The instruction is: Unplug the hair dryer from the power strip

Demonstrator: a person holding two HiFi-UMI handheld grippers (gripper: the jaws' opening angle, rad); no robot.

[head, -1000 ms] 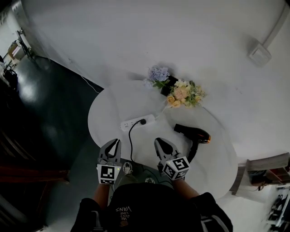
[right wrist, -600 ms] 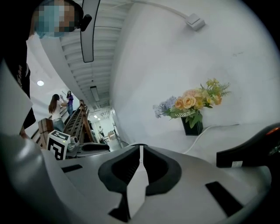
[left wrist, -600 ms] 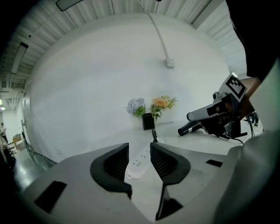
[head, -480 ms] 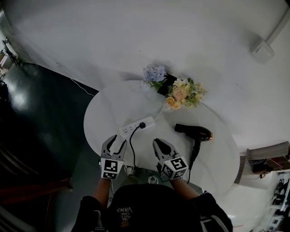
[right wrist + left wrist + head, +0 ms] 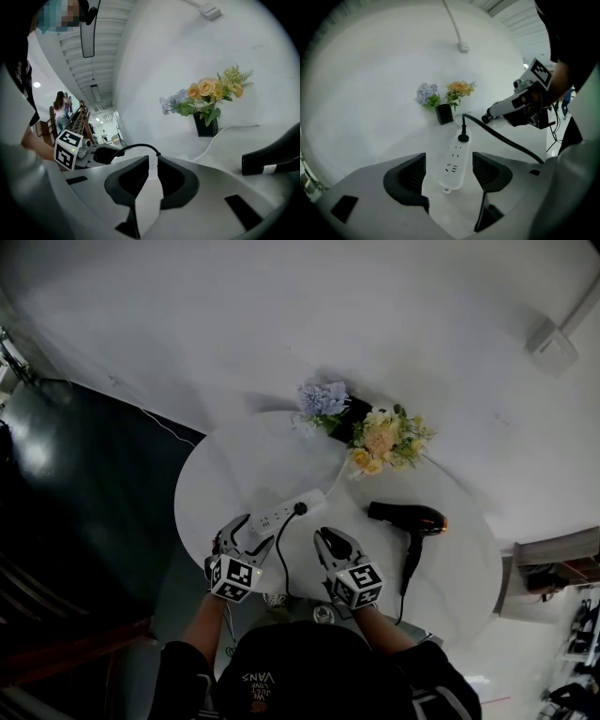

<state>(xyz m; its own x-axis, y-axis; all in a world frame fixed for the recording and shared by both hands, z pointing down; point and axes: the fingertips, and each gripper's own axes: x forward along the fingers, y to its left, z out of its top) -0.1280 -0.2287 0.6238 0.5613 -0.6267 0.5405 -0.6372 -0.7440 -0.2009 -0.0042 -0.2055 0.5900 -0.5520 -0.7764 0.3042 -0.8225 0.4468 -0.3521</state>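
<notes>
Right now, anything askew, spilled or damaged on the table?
Nothing stands out. The power strip lies flat with the plug seated in it, the dryer lies on the table, and the vase stands upright. No spill shows.

In the right gripper view the hair dryer [image 5: 272, 163] is cut off by the right edge, so only its dark barrel shows. The power strip [image 5: 153, 165] is mostly hidden behind the fingers [image 5: 133, 178]. In the head view the black cord [image 5: 278, 563] disappears under the person's head [image 5: 300, 676], which also covers the near rim of the surface [image 5: 234, 465].
</notes>
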